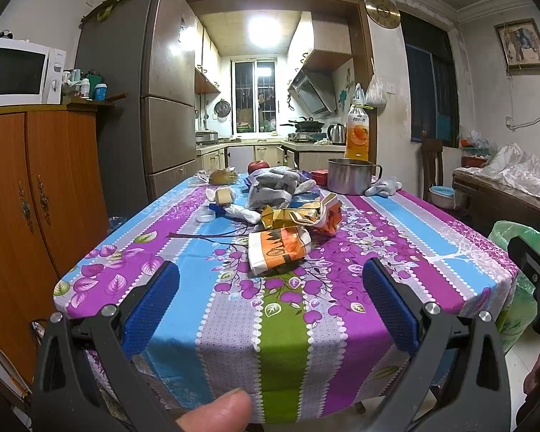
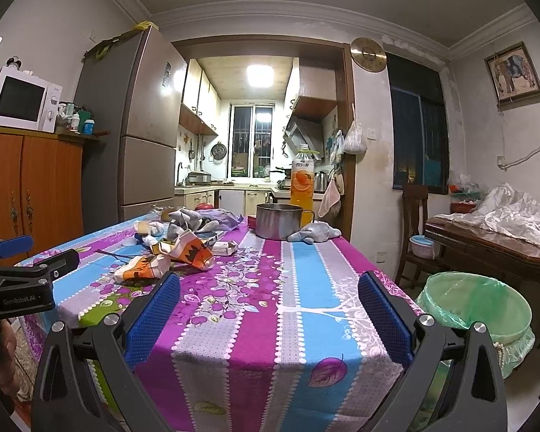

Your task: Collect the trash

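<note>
The left gripper (image 1: 270,298) hangs at the bottom of its frame with blue fingers (image 1: 151,309) spread wide and holding nothing, over the near edge of the table (image 1: 284,342). The right gripper (image 2: 268,306) is likewise released, fingers (image 2: 385,316) wide apart and empty. At the centre of the left view lies an orange and white wrapper (image 1: 279,248), crumpled, with a gold wrapper (image 1: 291,216) just behind it. A steel pot (image 1: 349,176) and a juice bottle (image 1: 358,133) stand at the far end. A bin lined with a green bag (image 2: 478,306) sits at lower right of the right view, beside the table.
</note>
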Available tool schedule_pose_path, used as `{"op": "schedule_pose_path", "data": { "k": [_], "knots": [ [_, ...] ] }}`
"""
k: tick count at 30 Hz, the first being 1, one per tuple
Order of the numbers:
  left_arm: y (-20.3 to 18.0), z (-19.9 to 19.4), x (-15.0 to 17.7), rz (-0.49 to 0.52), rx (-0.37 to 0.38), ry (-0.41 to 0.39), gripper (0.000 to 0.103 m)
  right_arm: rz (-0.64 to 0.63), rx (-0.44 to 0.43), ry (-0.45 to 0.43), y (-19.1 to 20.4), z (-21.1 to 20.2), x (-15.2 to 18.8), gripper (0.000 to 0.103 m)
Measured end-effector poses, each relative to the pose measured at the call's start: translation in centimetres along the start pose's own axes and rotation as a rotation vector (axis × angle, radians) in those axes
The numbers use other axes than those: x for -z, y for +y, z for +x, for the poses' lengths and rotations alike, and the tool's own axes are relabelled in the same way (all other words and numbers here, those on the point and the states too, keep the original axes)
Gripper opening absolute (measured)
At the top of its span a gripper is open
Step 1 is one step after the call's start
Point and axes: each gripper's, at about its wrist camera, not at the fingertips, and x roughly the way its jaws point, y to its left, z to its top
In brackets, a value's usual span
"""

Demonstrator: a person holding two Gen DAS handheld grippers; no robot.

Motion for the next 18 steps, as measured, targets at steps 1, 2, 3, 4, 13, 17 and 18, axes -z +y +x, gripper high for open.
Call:
{"op": "schedule_pose_path", "data": {
  "k": [1,2,3,4,13,17,18],
  "knots": [
    [0.02,0.00,0.02,0.000,0.001,0.000,0.098,0.002,0.000,0.001,-0.02,0.00,0.05,0.098],
    [0.02,0.00,0.01,-0.001,0.001,0.000,0.098,0.002,-0.001,0.002,-0.03,0.00,0.00,0.098],
    [0.05,-0.02,0.05,-0.001,0.002,-0.001,0.098,0.001,0.000,0.001,0.00,0.00,0.02,0.098],
    [0.01,0.00,0.00,0.000,0.001,0.000,0.098,-0.001,0.001,0.001,0.03,0.00,0.01,0.098],
    [-0.02,0.14,0.06,0.000,0.000,0.004,0.098,-0.009,-0.007,0.012,0.25,0.41,-0.26,0.098],
    [0.00,0.69,0.07,0.000,0.000,0.013,0.098,-0.015,-0.015,0.016,0.41,0.77,-0.17,0.098],
    [0.00,0.78,0.12,0.001,-0.001,0.015,0.098,-0.015,-0.018,0.016,0.39,0.86,-0.17,0.098]
  ]
}}
